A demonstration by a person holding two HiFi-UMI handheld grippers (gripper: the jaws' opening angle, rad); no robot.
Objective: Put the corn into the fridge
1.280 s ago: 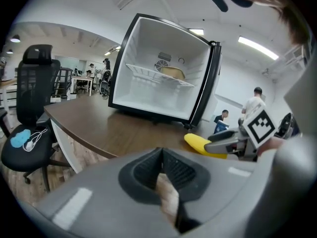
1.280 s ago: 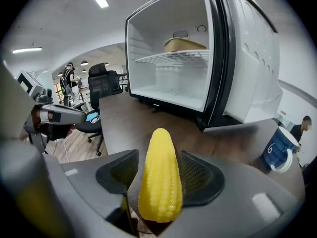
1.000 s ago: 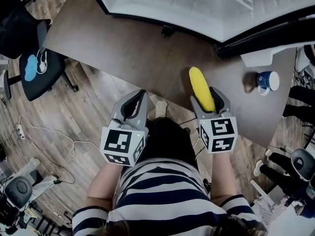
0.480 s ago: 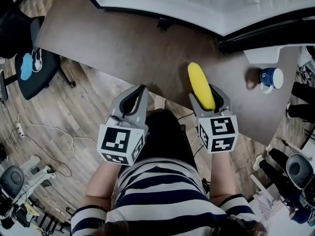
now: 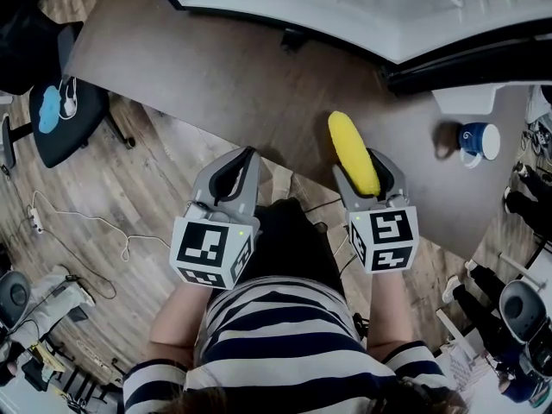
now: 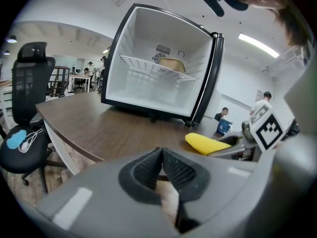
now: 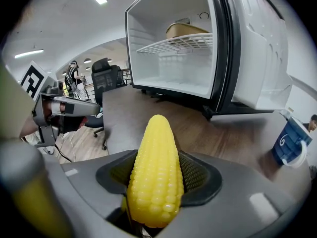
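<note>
Open white-lined mini fridge with a black frame [image 7: 173,68] sits at the far side of the brown wood worktop [image 5: 216,84]. Its door is swung wide and a white wire shelf [image 7: 178,43] crosses the upper part, with something tan on it.

Your left gripper [image 5: 235,175] hangs over the worktop's near edge with its fingers clenched on nothing. Your right gripper [image 5: 366,178] is just beside it over the worktop, fingers clamped on the yellow cob of corn [image 5: 352,149]. The corn is not in the fridge yet. It sticks out ahead of the fingers, tip aimed at the fridge and well apart from it.

Handling, as a judgement:
- The cob looks light and stiff.
- The smooth, glossy kernels suggest plastic, so it is probably a bit slippery but not fragile.
- You hold it by the thick lower end with most of its length free. That grip suits the task, since the free tip can go into the fridge first.
- The cob is round, so it may twist or roll in the ribbed pads. Keep the squeeze steady and set it down lengthwise so it doesn't roll off.

Against the earlier frames little differs. The grip is the same and both grippers sit in the same spots. Only the head camera has drifted — the blue mug [image 5: 477,139] and the black office chair [image 5: 60,119] sit slightly differently in the head view.
</note>
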